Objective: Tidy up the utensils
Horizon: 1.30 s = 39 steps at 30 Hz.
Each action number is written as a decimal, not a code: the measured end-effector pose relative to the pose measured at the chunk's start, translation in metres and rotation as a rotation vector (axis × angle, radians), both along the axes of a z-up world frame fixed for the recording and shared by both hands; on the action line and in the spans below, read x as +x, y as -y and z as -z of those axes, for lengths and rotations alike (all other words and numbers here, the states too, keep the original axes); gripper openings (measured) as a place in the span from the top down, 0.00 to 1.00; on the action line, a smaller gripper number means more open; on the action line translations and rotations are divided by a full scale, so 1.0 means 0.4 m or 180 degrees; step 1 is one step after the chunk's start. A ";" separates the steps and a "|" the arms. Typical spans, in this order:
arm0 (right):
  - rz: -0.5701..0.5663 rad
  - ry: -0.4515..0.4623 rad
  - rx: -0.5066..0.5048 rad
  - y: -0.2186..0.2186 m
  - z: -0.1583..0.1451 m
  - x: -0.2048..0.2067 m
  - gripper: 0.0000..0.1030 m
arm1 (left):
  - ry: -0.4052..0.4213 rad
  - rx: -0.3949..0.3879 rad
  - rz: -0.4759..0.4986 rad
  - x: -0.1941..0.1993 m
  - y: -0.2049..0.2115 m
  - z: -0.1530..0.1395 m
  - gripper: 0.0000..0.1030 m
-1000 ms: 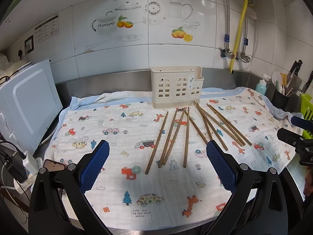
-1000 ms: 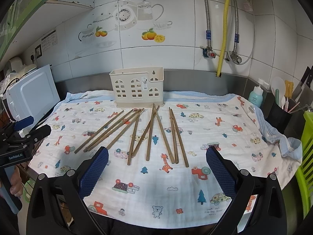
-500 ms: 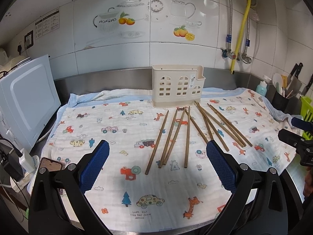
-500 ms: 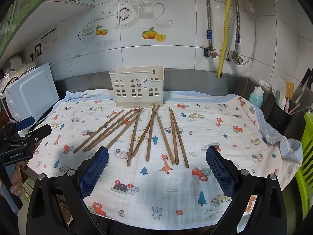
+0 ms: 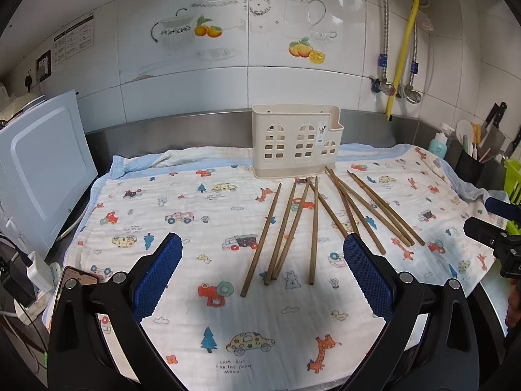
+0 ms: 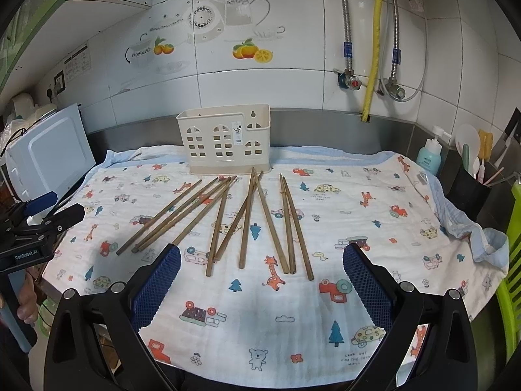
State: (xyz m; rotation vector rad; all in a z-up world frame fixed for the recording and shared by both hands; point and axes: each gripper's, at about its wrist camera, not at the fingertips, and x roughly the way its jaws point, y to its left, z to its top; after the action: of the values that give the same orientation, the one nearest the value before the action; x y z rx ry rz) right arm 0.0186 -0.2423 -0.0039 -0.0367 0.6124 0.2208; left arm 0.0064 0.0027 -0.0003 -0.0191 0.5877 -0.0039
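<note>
**Chopsticks spread on the printed cloth, both claws released above the near edge**

A cream plastic utensil holder (image 5: 295,145) is seen upright at the back of the counter, just before the steel backsplash. In front of it, wooden chopsticks (image 5: 313,224) are fanned loosely across a cartoon-printed cloth (image 5: 182,202); several cross or touch one another, and their far tips lie just beside the holder's base. None is held.

The left gripper (image 5: 262,277) is held over the near part of the cloth, its blue pads spread wide with nothing between them. The right gripper (image 6: 261,280) is likewise released and empty, above the near ends of the sticks. Each gripper is caught at the margin of the other's view.

To the left a white appliance (image 5: 35,176) is stood against the cloth's edge, with a charger and cables (image 5: 31,272) below it and a phone (image 5: 78,280) at the near left corner. To the right, a black utensil pot (image 6: 469,192), a teal pump bottle (image 6: 429,158) and a green rack (image 6: 513,277) are crowded beyond the bunched cloth edge (image 6: 478,238). Pipes and a yellow hose (image 6: 374,42) are fixed to the tiled wall behind.

The left half of the cloth is left bare, as is the near strip beneath the pads. The approach to the holder from above is unobstructed.
</note>
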 end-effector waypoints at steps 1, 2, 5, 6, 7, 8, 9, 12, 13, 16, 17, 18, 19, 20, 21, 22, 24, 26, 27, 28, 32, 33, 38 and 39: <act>0.0001 -0.0003 -0.0006 0.000 0.001 0.004 0.06 | -0.0009 -0.0001 0.0003 0.005 0.000 0.003 0.05; 0.0001 -0.0009 -0.0009 0.000 0.003 0.007 0.06 | -0.0019 0.0006 0.0001 0.009 0.000 0.006 0.05; 0.0009 -0.0015 -0.0004 0.001 0.008 0.016 0.06 | -0.0025 0.0004 0.0014 0.019 -0.001 0.013 0.05; 0.0006 -0.0017 0.0005 0.002 0.010 0.018 0.06 | -0.0027 0.0012 0.0016 0.024 -0.001 0.015 0.05; 0.0001 -0.0029 0.0011 0.003 0.013 0.023 0.06 | -0.0030 0.0016 0.0019 0.026 -0.001 0.017 0.05; 0.0003 -0.0038 0.0004 0.004 0.015 0.026 0.06 | -0.0032 0.0015 0.0026 0.031 -0.003 0.020 0.05; 0.0015 -0.0045 -0.0012 0.005 0.018 0.030 0.06 | -0.0030 0.0009 0.0030 0.033 -0.006 0.022 0.05; 0.0036 -0.0064 -0.0012 0.012 0.027 0.043 0.06 | -0.0029 0.0010 0.0012 0.045 -0.013 0.031 0.06; 0.0049 -0.0075 -0.0007 0.016 0.030 0.048 0.06 | -0.0037 0.0018 0.0008 0.051 -0.014 0.035 0.06; 0.0067 -0.0098 0.0018 0.028 0.040 0.065 0.06 | -0.0067 0.0054 -0.0015 0.066 -0.017 0.047 0.06; 0.0072 -0.0106 0.0013 0.030 0.044 0.069 0.06 | -0.0083 0.0069 -0.0022 0.073 -0.018 0.053 0.06; 0.0073 -0.0115 0.0007 0.033 0.048 0.076 0.06 | -0.0097 0.0074 -0.0016 0.078 -0.019 0.058 0.06; 0.0076 -0.0123 0.0002 0.037 0.052 0.083 0.07 | -0.0112 0.0083 -0.0009 0.083 -0.020 0.063 0.06; 0.0079 -0.0130 0.0001 0.040 0.056 0.087 0.07 | -0.0113 0.0100 -0.0008 0.086 -0.021 0.066 0.06; 0.0074 -0.0143 0.0006 0.044 0.061 0.094 0.07 | -0.0117 0.0133 -0.0011 0.090 -0.020 0.072 0.06; 0.0071 -0.0157 0.0002 0.047 0.066 0.100 0.07 | -0.0136 0.0156 -0.0011 0.096 -0.021 0.077 0.06; 0.0094 -0.0171 -0.0009 0.053 0.075 0.111 0.07 | -0.0160 0.0115 -0.0024 0.105 -0.028 0.085 0.06; 0.0101 -0.0190 0.0013 0.062 0.083 0.121 0.07 | -0.0207 0.0063 -0.0002 0.116 -0.036 0.092 0.06; 0.0105 -0.0210 0.0021 0.067 0.088 0.128 0.07 | -0.0211 0.0066 0.0006 0.122 -0.037 0.096 0.08; 0.0110 -0.0226 0.0018 0.071 0.095 0.134 0.08 | -0.0216 0.0068 0.0016 0.126 -0.038 0.100 0.12; 0.0139 -0.0310 0.0036 0.089 0.123 0.160 0.13 | -0.0227 0.0055 0.0087 0.146 -0.042 0.110 0.13; 0.0142 -0.0326 0.0054 0.094 0.128 0.164 0.16 | -0.0225 0.0075 0.0085 0.152 -0.043 0.113 0.13; 0.0160 -0.0440 0.0096 0.108 0.161 0.195 0.27 | -0.0339 -0.0020 0.0124 0.187 -0.060 0.133 0.16; 0.0164 -0.0471 0.0103 0.111 0.169 0.202 0.29 | -0.0364 -0.0023 0.0116 0.193 -0.063 0.138 0.18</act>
State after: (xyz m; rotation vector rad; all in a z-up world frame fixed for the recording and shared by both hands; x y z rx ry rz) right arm 0.0995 -0.2867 -0.0714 0.0269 0.7561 0.1846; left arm 0.0838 0.0280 -0.0554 -0.0156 0.7022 -0.0406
